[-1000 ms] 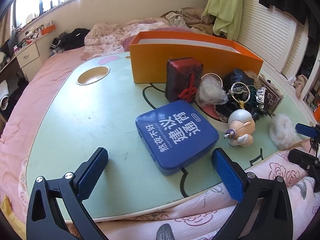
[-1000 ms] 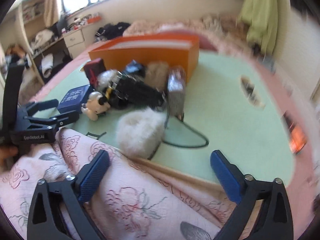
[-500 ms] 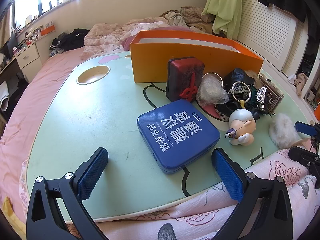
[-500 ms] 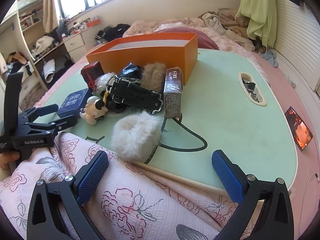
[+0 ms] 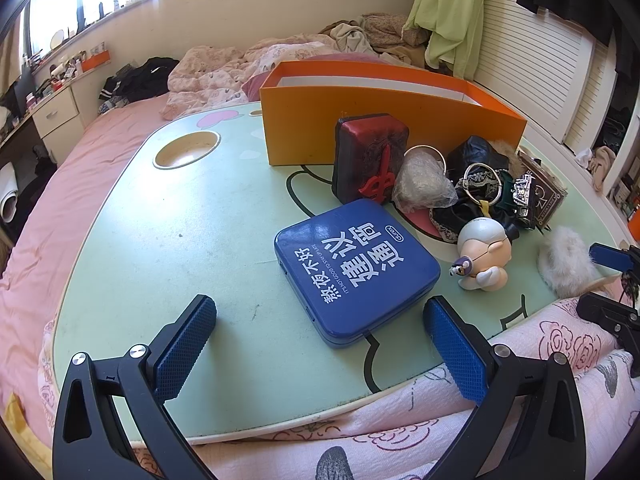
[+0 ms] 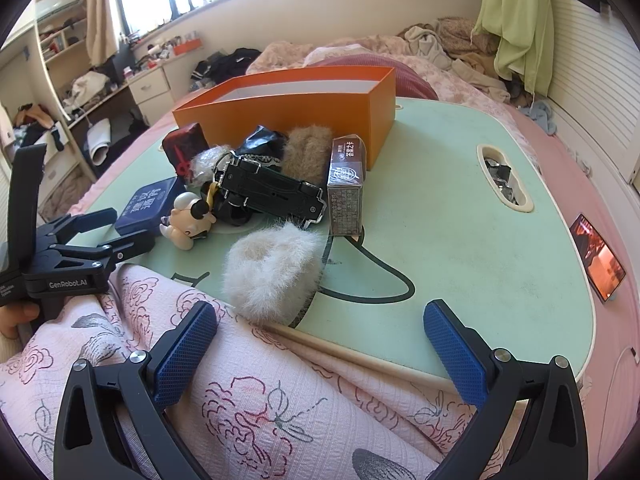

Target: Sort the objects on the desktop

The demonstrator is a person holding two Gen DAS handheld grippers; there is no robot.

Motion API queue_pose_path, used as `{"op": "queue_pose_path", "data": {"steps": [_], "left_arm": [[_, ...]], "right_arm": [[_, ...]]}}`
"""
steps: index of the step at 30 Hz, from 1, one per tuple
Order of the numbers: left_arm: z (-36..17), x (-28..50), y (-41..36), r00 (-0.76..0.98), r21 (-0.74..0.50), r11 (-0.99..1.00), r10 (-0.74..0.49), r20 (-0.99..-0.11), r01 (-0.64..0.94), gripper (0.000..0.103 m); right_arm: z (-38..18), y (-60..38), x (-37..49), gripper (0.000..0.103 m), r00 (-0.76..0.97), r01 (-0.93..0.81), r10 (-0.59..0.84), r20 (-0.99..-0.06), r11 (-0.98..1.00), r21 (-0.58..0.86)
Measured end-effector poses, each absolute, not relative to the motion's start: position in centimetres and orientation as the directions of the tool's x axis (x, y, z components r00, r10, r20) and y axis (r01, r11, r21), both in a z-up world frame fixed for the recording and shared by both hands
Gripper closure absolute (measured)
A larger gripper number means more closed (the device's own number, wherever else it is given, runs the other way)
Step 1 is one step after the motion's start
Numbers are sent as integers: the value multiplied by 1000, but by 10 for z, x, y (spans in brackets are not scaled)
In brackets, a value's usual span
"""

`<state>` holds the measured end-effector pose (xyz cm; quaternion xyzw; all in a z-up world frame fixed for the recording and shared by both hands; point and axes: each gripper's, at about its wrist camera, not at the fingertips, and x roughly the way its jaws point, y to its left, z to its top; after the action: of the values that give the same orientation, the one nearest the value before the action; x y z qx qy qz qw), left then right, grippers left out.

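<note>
With both hand-held grippers spread wide and empty, the left [image 5: 320, 344] should probably ease forward over the desk [image 5: 192, 224] to straddle the flat blue tin [image 5: 356, 268] squarely, clamp its side edges, and carry it level to the orange box [image 5: 384, 120].

Both wrist views look low across the green table [image 5: 168, 240] toward the orange box [image 6: 304, 114].

On the table I count one orange box [image 5: 384, 120], one blue tin [image 5: 356, 268], one red case [image 5: 370, 156], one small figurine [image 5: 482, 252], one card box [image 6: 346, 188] and two fluffy pieces: white [image 6: 272, 272], brown [image 6: 308, 152].
</note>
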<state>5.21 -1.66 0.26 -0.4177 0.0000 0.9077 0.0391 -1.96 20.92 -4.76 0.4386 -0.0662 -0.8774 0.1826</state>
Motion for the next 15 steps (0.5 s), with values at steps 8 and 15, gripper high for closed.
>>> {"op": "queue_pose_path", "data": {"steps": [8, 15], "left_arm": [[3, 52, -17, -648, -33, -997, 72, -758, -71, 0], [2, 52, -17, -648, -33, -997, 71, -758, -72, 0]], "right_arm": [[-48, 208, -19, 0, -603, 312, -275, -749, -945, 96], [-48, 209, -19, 0, -602, 312, -276, -749, -945, 97]]}}
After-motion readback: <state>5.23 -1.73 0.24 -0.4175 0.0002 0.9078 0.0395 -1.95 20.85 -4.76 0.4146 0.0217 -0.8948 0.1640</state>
